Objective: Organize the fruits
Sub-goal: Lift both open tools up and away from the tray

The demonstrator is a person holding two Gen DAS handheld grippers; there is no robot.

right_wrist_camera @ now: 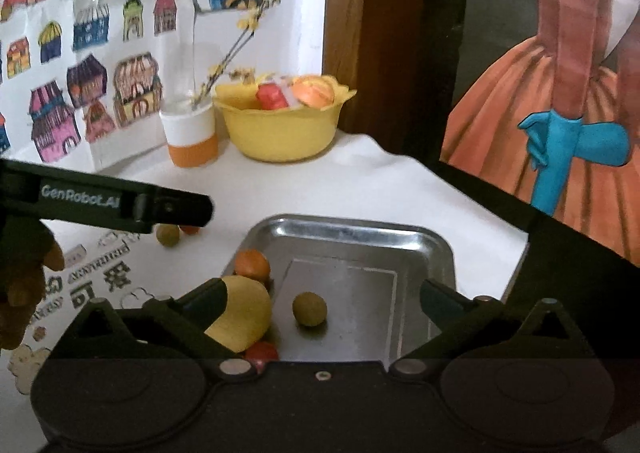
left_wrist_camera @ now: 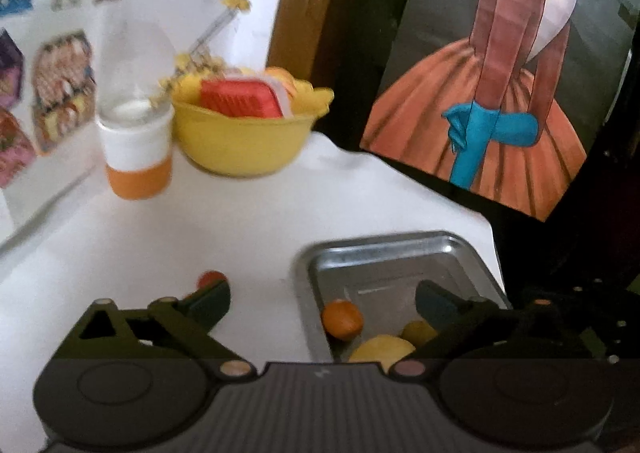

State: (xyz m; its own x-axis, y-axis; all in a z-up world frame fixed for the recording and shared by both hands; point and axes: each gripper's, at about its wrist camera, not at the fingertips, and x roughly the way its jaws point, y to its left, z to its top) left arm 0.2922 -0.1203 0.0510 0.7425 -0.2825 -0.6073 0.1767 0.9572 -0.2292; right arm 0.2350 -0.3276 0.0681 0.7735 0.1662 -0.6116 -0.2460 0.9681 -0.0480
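Observation:
A metal tray [right_wrist_camera: 436, 249] lies on the white table and holds an orange fruit [right_wrist_camera: 252, 264], a large yellow fruit [right_wrist_camera: 244, 313], a small olive-green fruit [right_wrist_camera: 309, 309] and a red fruit [right_wrist_camera: 262, 352]. My right gripper [right_wrist_camera: 320, 305] is open and empty above the tray. My left gripper [left_wrist_camera: 322, 303] is open and empty, straddling the tray's left rim [left_wrist_camera: 306, 285]; the orange fruit [left_wrist_camera: 342, 320] and yellow fruit [left_wrist_camera: 382, 349] lie between its fingers. A small red fruit [left_wrist_camera: 211, 278] and a green one [right_wrist_camera: 167, 234] lie on the table left of the tray.
A yellow bowl [right_wrist_camera: 280, 133] with toy food stands at the back, beside a glass vase [right_wrist_camera: 192, 133] with an orange base. Pictures cover the wall. A painting [left_wrist_camera: 500, 93] leans at the right, past the table edge. The left gripper's arm [right_wrist_camera: 104, 201] crosses the right wrist view.

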